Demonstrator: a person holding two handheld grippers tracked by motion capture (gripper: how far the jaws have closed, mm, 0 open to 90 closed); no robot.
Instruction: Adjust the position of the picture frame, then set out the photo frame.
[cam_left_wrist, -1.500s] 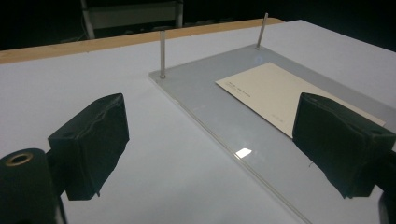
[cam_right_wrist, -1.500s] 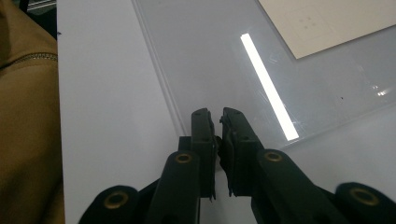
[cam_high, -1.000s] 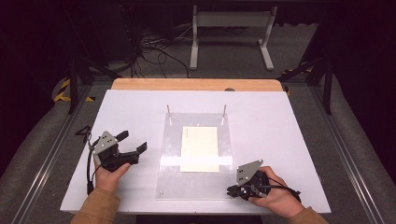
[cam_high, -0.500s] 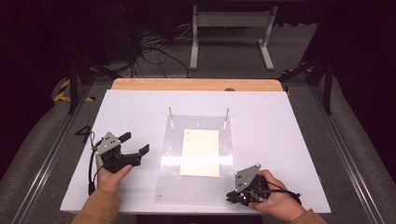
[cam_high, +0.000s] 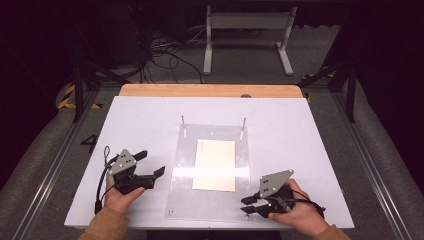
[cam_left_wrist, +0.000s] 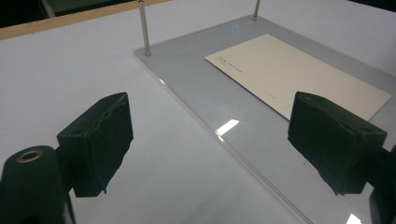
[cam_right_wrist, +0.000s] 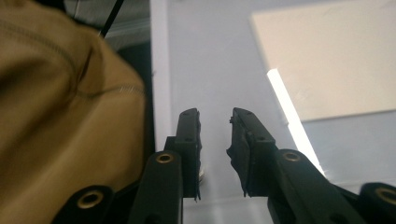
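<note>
Clear acrylic plate (cam_high: 210, 195) lies flat under cream card (cam_high: 215, 164); right hand-held gripper (cam_high: 247, 205) narrowly parted, just opening; left hand-held gripper (cam_high: 150, 162) wide.

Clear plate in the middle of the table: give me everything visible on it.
The clear plate looks like acrylic: a flat, see-through rectangle lying on the white table, glare across it. Two thin metal posts stand upright at its far corners, small screws at the near ones. A cream card with faint print lies flat at its middle. The right tool is at its near right corner; contact unclear. The left tool is beside its left edge, apart.
</note>
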